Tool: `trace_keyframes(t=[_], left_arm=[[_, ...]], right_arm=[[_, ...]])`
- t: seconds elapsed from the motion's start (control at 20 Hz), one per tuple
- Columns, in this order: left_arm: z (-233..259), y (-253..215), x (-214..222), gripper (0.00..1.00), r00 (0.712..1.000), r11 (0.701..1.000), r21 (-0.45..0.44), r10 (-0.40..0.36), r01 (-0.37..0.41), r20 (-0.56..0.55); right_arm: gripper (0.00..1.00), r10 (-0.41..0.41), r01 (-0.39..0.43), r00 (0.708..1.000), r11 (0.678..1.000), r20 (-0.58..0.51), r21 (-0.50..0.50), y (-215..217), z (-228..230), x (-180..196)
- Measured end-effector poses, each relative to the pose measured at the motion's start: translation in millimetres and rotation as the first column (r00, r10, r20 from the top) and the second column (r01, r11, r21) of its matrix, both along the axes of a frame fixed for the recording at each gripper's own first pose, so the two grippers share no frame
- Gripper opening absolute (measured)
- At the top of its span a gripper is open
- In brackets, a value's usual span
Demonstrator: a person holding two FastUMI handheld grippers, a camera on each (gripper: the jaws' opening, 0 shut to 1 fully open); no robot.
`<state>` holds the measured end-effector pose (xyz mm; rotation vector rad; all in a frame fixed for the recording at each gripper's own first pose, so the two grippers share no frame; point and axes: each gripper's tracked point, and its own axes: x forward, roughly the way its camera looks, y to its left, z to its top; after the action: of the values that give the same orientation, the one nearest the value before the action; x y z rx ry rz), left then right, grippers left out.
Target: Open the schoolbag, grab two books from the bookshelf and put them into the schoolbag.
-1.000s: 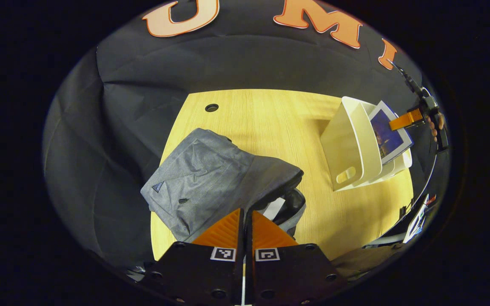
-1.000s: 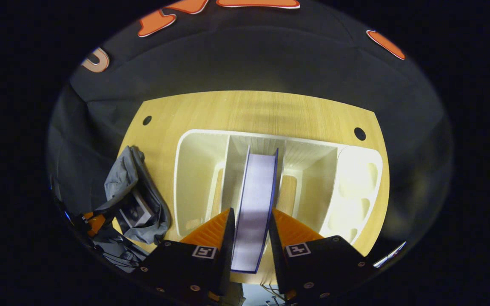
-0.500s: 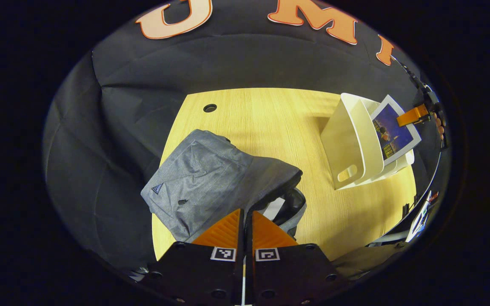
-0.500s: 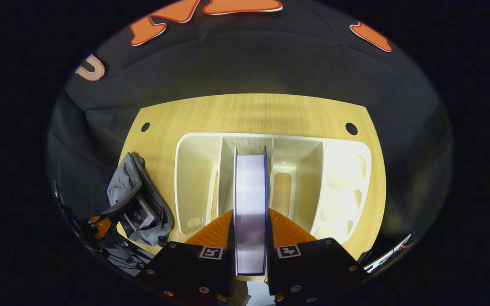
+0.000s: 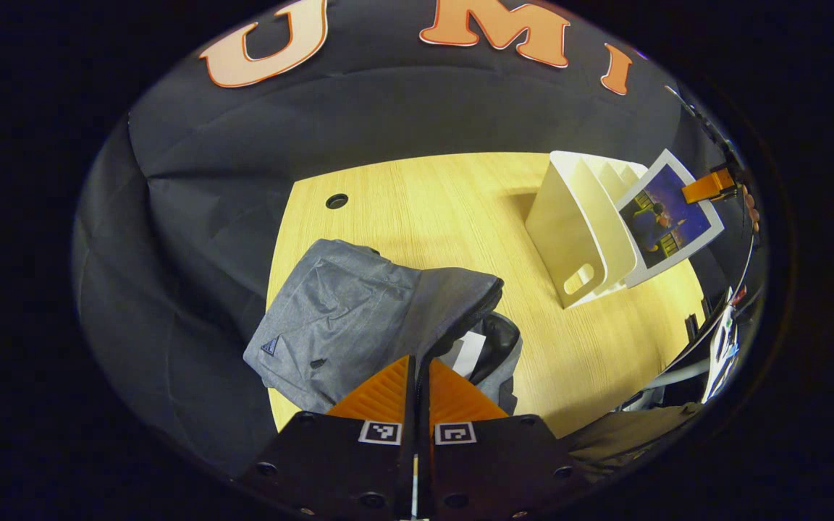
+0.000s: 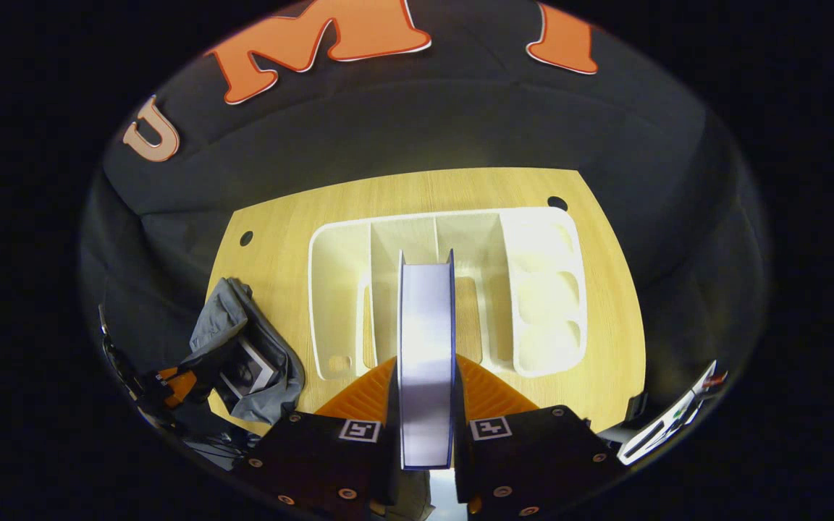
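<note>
the right gripper (image 6: 426,376) has both fingers pressed flat on a book (image 6: 426,340) held edge-up. the left gripper (image 5: 417,383) has its fingers together, seemingly pinching the schoolbag (image 5: 359,318) flap.

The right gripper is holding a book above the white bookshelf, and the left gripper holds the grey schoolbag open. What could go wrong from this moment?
1. The right gripper clamps the book only near one corner, so it might swing or slip on the way to the schoolbag.
2. One book already lies in the bag's mouth; the second may catch on it or on the rim.
3. If the left gripper lets the flap go, the soft opening could sag shut.
</note>
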<state>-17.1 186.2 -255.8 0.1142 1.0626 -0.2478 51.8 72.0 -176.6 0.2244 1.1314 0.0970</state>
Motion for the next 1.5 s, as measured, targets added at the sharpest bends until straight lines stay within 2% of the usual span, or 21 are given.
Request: trace_keyframes(t=[0.15,0.45,0.75,1.15,1.5], left_arm=[[4.1,2.8,-3.8,0.03,0.999,0.999,-0.023,-0.043,0.043,0.002],[13.1,19.5,0.2,0.03,0.993,0.993,-0.013,-0.117,0.117,0.030],[7.4,17.5,-7.0,0.03,0.981,0.981,-0.033,-0.191,0.192,0.026],[16.6,27.1,-10.4,0.02,0.965,0.965,-0.051,-0.255,0.259,0.065],[23.2,34.3,-8.8,0.03,0.945,0.947,-0.037,-0.313,0.318,0.098]], right_arm=[[0.30,-0.042,0.042,0.999,0.999,0.002,0.011,-0.5,5.3,-27.1],[0.30,-0.137,0.137,0.990,0.990,0.009,0.044,5.7,11.9,-74.9],[0.30,-0.254,0.253,0.967,0.957,-0.015,0.142,25.6,11.2,-122.2],[0.30,-0.292,0.287,0.956,0.926,-0.013,0.246,84.4,14.8,-167.2],[0.30,-0.363,0.339,0.932,0.851,-0.017,0.401,143.8,2.8,-183.2]])
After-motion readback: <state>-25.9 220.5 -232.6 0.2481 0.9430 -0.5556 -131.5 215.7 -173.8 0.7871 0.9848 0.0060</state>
